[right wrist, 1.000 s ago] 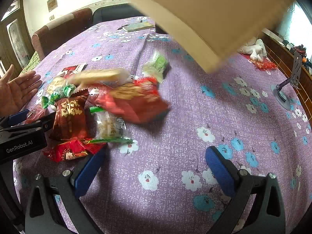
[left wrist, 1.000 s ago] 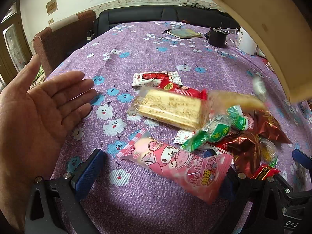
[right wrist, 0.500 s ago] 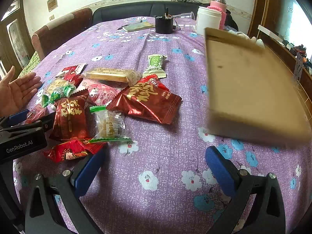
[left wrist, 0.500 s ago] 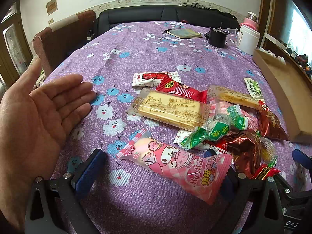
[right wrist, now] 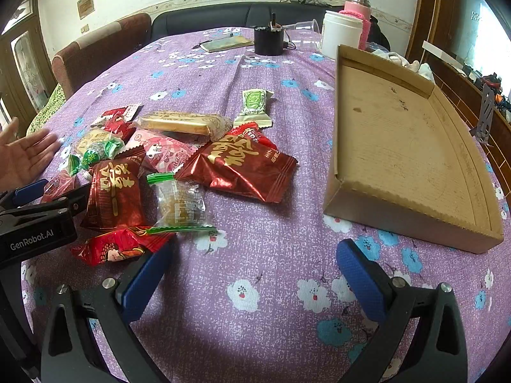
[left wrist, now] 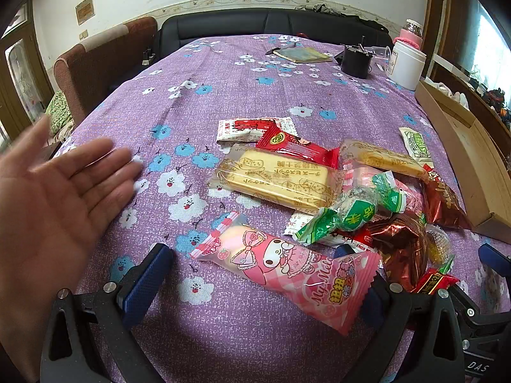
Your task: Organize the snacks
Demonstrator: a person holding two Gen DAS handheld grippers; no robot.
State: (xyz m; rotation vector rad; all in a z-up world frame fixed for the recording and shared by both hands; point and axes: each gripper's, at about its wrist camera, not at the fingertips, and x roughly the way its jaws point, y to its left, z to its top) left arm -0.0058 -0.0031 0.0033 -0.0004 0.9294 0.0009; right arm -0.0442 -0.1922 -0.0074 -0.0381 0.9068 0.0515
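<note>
A pile of wrapped snacks lies on the purple flowered tablecloth point(left wrist: 223, 73). Nearest my left gripper point(left wrist: 255, 281) is a pink cartoon packet point(left wrist: 287, 268), lying between its open fingers. Behind it sit a yellow biscuit pack point(left wrist: 278, 182), a green candy point(left wrist: 354, 214) and a red packet point(left wrist: 297, 146). In the right wrist view a large red foil pack point(right wrist: 242, 162), a clear bag point(right wrist: 179, 204) and a green sachet point(right wrist: 254, 105) lie left of a shallow cardboard box point(right wrist: 399, 146). My right gripper point(right wrist: 255, 281) is open over bare cloth.
A person's open hand point(left wrist: 54, 207) hovers at the left table edge. At the far end stand a white jar point(right wrist: 340, 35), a black cup point(right wrist: 268, 40) and a notebook point(right wrist: 226, 43). Chairs and a sofa ring the table.
The cardboard box, tipped overhead a second ago with snacks falling out, now rests flat on the table at the right. The snacks have settled. The hand has shifted slightly.
</note>
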